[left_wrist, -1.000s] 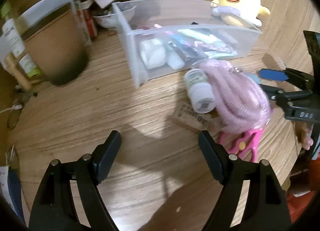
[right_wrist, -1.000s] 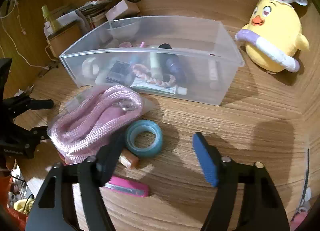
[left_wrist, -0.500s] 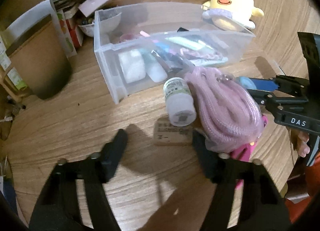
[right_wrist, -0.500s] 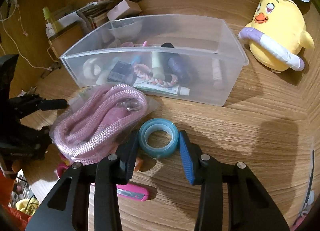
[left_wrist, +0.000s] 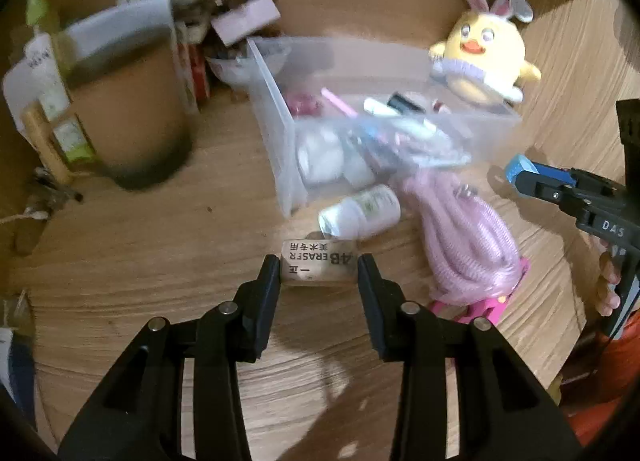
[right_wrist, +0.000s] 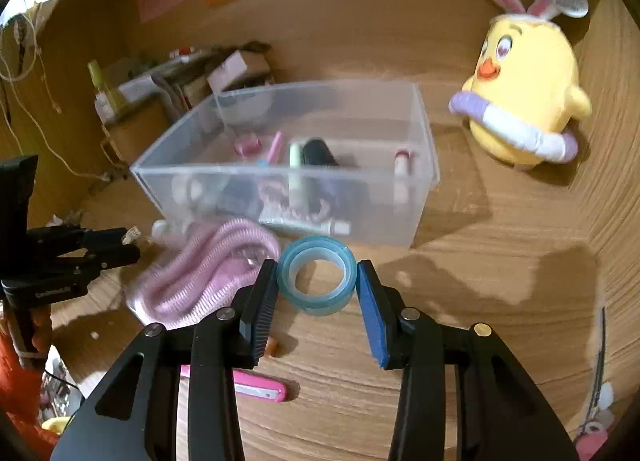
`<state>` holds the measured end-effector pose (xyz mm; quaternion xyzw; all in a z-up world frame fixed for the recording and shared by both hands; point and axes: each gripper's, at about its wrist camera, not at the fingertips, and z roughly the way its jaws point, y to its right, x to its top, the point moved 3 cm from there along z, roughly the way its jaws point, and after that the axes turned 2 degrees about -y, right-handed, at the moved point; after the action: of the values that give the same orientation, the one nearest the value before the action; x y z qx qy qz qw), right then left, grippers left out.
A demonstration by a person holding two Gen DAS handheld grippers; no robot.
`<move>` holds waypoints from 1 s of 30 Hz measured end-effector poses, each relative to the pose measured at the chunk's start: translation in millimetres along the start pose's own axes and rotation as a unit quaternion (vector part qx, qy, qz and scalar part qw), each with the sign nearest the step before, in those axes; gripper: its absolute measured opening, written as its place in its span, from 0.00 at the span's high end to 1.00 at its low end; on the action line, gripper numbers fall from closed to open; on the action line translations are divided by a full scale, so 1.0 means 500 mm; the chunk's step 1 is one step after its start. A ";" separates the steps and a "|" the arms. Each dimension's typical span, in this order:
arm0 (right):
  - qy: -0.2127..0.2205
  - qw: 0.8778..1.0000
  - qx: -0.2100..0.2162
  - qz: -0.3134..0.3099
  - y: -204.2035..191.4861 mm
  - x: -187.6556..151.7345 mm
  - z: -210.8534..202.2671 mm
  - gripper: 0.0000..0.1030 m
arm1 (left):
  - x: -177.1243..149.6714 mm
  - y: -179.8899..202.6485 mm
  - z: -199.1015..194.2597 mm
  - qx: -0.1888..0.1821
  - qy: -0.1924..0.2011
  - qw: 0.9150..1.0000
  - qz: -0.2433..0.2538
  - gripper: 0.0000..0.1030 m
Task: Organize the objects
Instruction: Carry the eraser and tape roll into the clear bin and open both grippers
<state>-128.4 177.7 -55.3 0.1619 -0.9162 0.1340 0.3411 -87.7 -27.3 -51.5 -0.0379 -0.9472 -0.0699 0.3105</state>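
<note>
Our left tool [left_wrist: 319,273] is closing, its jaws pressed on both ends of the boxed eraser [left_wrist: 318,267], which sits just at 6 o'clock of the white bottle [left_wrist: 360,213] lying on the wooden bench [left_wrist: 160,261]. Our right tool [right_wrist: 317,281] grips the blue tape roll [right_wrist: 317,275] between its pads. The clear bin [right_wrist: 288,165] lies at 12 o'clock of the roll, the pink rope bundle [right_wrist: 200,273] at 9 o'clock, the yellow plush chick [right_wrist: 524,89] at 2 o'clock.
</note>
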 end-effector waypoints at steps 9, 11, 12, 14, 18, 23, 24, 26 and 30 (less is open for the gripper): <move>0.061 0.998 0.002 -0.006 -0.008 0.064 -0.069 0.65 | 0.068 -0.009 -0.096 -0.001 0.077 0.997 -0.011 0.62; 0.074 0.997 0.001 -0.009 -0.012 0.079 -0.081 0.65 | 0.085 -0.006 -0.109 -0.004 0.092 0.996 -0.014 0.62; 0.081 0.997 0.001 -0.010 -0.013 0.087 -0.086 0.65 | 0.095 -0.005 -0.115 -0.006 0.100 0.995 -0.016 0.62; 0.092 0.996 0.002 -0.011 -0.015 0.103 -0.094 0.65 | 0.110 0.001 -0.125 -0.010 0.110 0.994 -0.018 0.62; 0.110 0.994 -0.004 -0.017 -0.019 0.133 -0.099 0.65 | 0.145 0.013 -0.133 -0.006 0.129 0.991 -0.017 0.62; 0.112 0.993 -0.012 -0.023 -0.015 0.168 -0.085 0.65 | 0.177 0.030 -0.128 -0.008 0.138 0.990 -0.011 0.62; 0.110 0.994 -0.011 -0.022 -0.012 0.174 -0.080 0.65 | 0.184 0.034 -0.125 -0.006 0.140 0.990 -0.008 0.62; 0.104 0.994 -0.008 -0.022 -0.009 0.185 -0.068 0.65 | 0.195 0.042 -0.118 -0.005 0.141 0.990 -0.002 0.62; 0.085 0.996 -0.007 -0.023 -0.002 0.196 -0.031 0.65 | 0.217 0.057 -0.088 -0.005 0.132 0.991 0.006 0.62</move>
<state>-189.0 162.3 21.6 0.1688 -0.8810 0.1323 0.4216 -146.2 -3.1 51.2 -0.0350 -0.8975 -0.0769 0.4328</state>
